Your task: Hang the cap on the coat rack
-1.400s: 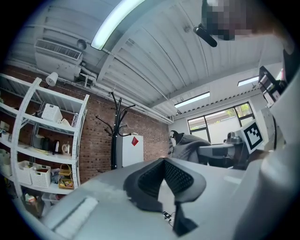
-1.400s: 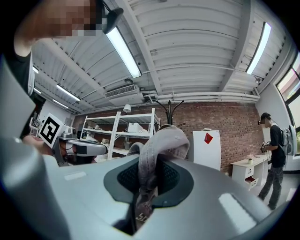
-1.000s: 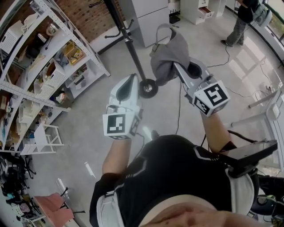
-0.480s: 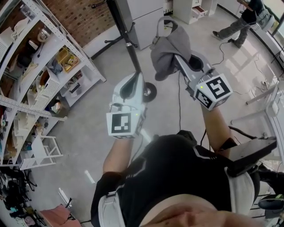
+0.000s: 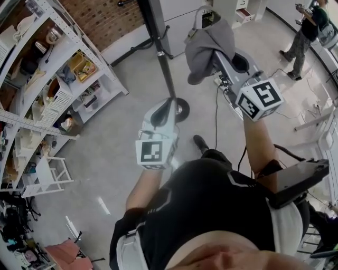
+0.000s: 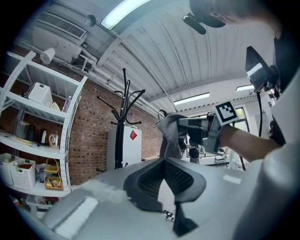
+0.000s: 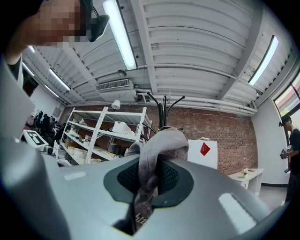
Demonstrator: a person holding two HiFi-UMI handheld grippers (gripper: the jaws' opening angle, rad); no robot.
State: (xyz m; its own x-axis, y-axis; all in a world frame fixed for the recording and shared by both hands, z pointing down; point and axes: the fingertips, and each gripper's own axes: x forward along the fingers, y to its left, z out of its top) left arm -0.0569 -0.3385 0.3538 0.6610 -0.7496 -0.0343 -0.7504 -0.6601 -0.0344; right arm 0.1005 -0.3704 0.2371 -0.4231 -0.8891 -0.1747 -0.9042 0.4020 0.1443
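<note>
The grey cap [image 5: 208, 42] hangs crumpled from my right gripper [image 5: 215, 54], which is shut on its fabric and held up in front of me. In the right gripper view the cap [image 7: 157, 150] is pinched between the pads, and the black coat rack [image 7: 164, 108] rises just behind it. In the head view the coat rack pole [image 5: 160, 50] runs down to its round base [image 5: 181, 109], left of the cap. My left gripper [image 5: 169, 103] is lower, near the base, shut and empty. The left gripper view shows the rack [image 6: 124, 119] and, to its right, the cap [image 6: 171, 133].
White shelving [image 5: 58, 89] full of boxes and small items fills the left. A white cabinet [image 5: 177, 16] stands behind the rack. Cables [image 5: 216, 113] lie on the grey floor. A person [image 5: 309, 29] walks at the far right, near a white table frame [image 5: 317, 124].
My right gripper has moved up and to the right with the cap in it. The left gripper has shifted a little right and down. The person in the background has walked on.
</note>
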